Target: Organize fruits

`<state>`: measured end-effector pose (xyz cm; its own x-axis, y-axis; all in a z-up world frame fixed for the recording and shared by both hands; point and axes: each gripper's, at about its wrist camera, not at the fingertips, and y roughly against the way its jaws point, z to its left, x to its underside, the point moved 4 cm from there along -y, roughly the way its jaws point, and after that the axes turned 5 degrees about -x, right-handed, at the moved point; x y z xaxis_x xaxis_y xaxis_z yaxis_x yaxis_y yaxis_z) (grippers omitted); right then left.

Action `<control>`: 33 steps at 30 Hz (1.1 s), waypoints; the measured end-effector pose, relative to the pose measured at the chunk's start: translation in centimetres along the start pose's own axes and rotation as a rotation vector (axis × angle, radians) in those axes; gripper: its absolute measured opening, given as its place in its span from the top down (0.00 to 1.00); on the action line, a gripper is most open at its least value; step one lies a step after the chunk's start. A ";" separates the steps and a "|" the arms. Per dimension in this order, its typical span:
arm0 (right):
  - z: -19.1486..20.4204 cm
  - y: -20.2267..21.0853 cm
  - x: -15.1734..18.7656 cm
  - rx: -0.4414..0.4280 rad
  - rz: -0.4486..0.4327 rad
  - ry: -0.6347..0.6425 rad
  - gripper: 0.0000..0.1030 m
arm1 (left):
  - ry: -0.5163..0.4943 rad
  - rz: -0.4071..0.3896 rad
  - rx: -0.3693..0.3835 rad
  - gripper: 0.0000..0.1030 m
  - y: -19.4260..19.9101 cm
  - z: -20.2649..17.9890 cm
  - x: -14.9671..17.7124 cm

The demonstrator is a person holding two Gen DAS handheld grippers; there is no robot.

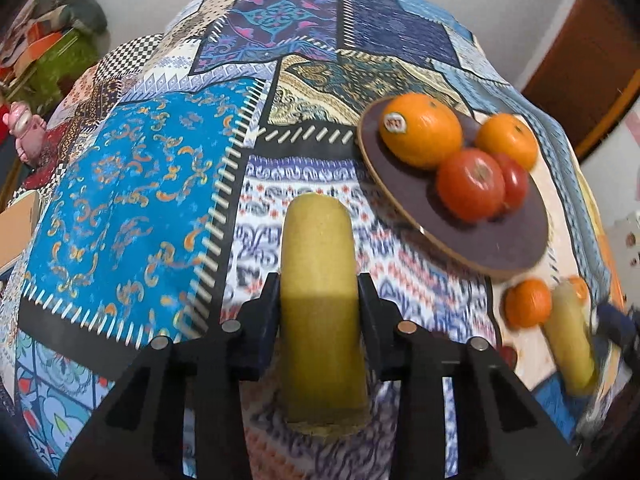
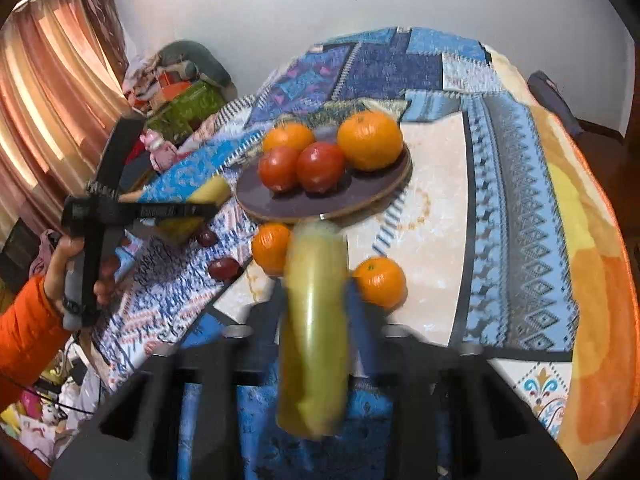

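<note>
My left gripper (image 1: 319, 292) is shut on a yellow-green banana piece (image 1: 318, 280), held above the patterned cloth left of the plate. My right gripper (image 2: 314, 300) is shut on another yellow-green banana piece (image 2: 314, 332), held just in front of the plate. The dark round plate (image 1: 500, 240) holds two oranges (image 1: 420, 130) and two red tomatoes (image 1: 470, 184); it also shows in the right wrist view (image 2: 304, 204). Two loose oranges (image 2: 271, 252) (image 2: 380, 282) lie on the cloth near the right gripper. The left gripper shows in the right wrist view (image 2: 208, 208).
Two small dark red fruits (image 2: 224, 268) lie on the cloth left of the loose oranges. The patchwork tablecloth (image 1: 132, 208) covers the table. A pink toy (image 1: 26, 132) and a pile of boxes (image 1: 52, 52) sit beyond the table's left edge.
</note>
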<state>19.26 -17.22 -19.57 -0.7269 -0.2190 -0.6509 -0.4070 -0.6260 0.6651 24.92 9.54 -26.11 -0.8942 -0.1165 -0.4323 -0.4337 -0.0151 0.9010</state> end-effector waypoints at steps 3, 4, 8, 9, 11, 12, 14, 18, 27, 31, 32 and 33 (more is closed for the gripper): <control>0.2 0.0 -0.8 0.004 0.004 0.019 0.85 | -0.022 0.002 -0.005 0.64 0.1 -0.1 0.1; 0.2 -0.2 -0.8 0.010 0.010 0.020 0.85 | -0.026 0.008 -0.011 0.64 -0.1 -0.2 0.1; 0.2 -1.1 -0.2 -0.030 0.050 -0.026 0.79 | -0.028 0.003 -0.033 0.62 -0.8 -0.3 -0.2; 0.3 -1.2 0.0 -0.023 0.053 -0.026 0.74 | -0.025 -0.004 -0.037 0.61 -1.0 -0.2 -0.4; 0.4 -1.7 0.4 -0.007 0.066 -0.024 0.67 | -0.022 -0.014 -0.042 0.61 -1.4 -0.2 -0.6; 0.5 -2.0 0.6 -0.010 0.074 -0.025 0.67 | -0.023 -0.017 -0.043 0.61 -1.4 -0.2 -0.7; 0.7 -2.9 1.0 -0.011 0.104 -0.023 0.67 | -0.032 -0.016 -0.045 0.62 -1.2 -0.3 -0.5; 0.9 -4.3 1.7 0.013 0.130 -0.001 0.61 | -0.053 -0.014 -0.029 0.64 -0.5 -0.4 0.3; 0.7 -4.8 1.7 0.032 0.092 -0.004 0.66 | -0.044 -0.025 -0.030 0.64 0.0 -0.5 0.5; 0.6 -4.1 1.6 0.040 0.076 0.001 0.66 | -0.023 -0.029 0.007 0.64 0.8 -0.7 0.7; 0.6 -3.8 1.5 0.043 0.072 0.006 0.66 | -0.025 -0.039 0.007 0.64 1.1 -0.8 0.8; 0.5 -3.6 1.4 0.044 0.065 0.006 0.66 | -0.028 -0.046 0.008 0.64 1.4 -1.0 0.8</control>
<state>19.40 -14.89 -22.68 -0.7494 -0.2627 -0.6078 -0.3829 -0.5769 0.7215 23.76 8.45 -25.16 -0.8759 -0.0882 -0.4743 -0.4752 -0.0122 0.8798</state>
